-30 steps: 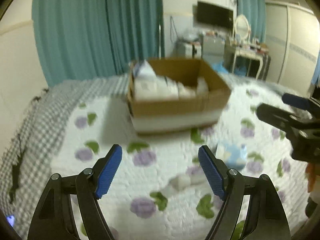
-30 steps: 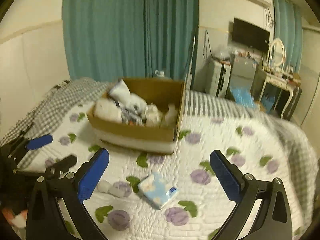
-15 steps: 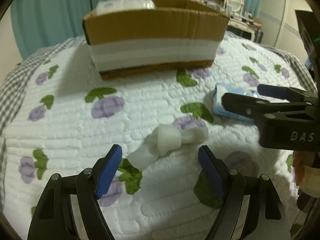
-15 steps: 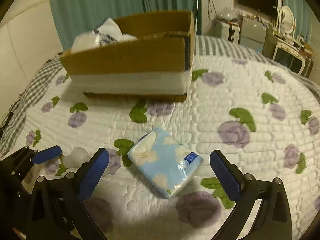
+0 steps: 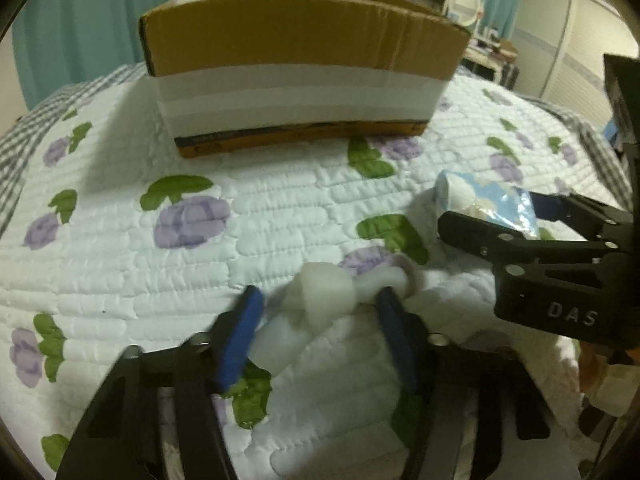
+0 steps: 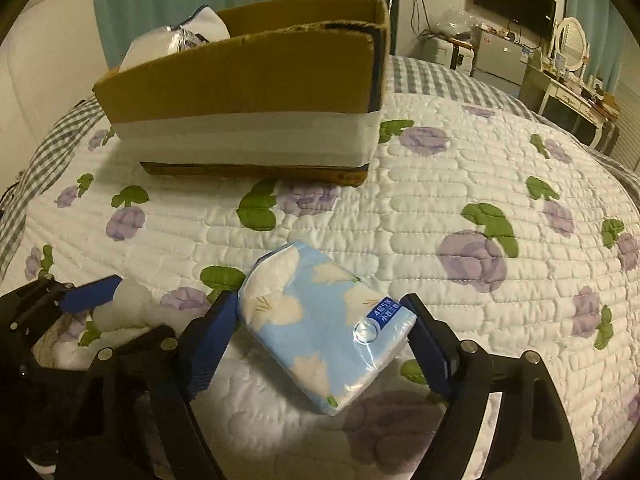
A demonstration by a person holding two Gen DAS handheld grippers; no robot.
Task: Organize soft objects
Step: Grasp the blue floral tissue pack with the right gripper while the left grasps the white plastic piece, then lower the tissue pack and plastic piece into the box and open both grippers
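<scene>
- Our left gripper (image 5: 318, 326) sat low at the bottom centre of its frame, blue pads (image 5: 240, 336) on either side of a knotted white cloth (image 5: 320, 304) on the quilt (image 5: 120, 280). The fingers were narrowed around the knot but blurred; we could not tell whether they touched it.
- Our right gripper (image 6: 320, 344), at the bottom of its own frame, flanked a blue tissue pack (image 6: 326, 320) printed with white flowers. The left pad (image 6: 208, 340) pressed the pack's edge and the right one sat at its far corner, so the pack looked pinched between them.
- Seen from the left wrist, the right gripper (image 5: 516, 216) reached in from the right edge, with the pack (image 5: 480, 200) between its fingers.
- Seen from the right wrist, the left gripper (image 6: 84, 296) and the cloth (image 6: 128, 300) lay in the lower left corner, just beside the pack.
- A cardboard box (image 5: 304, 64) banded with white tape stood on the quilt in the upper centre of both frames, well apart from both grippers; white bundles (image 6: 176, 40) showed above its rim at upper left.
</scene>
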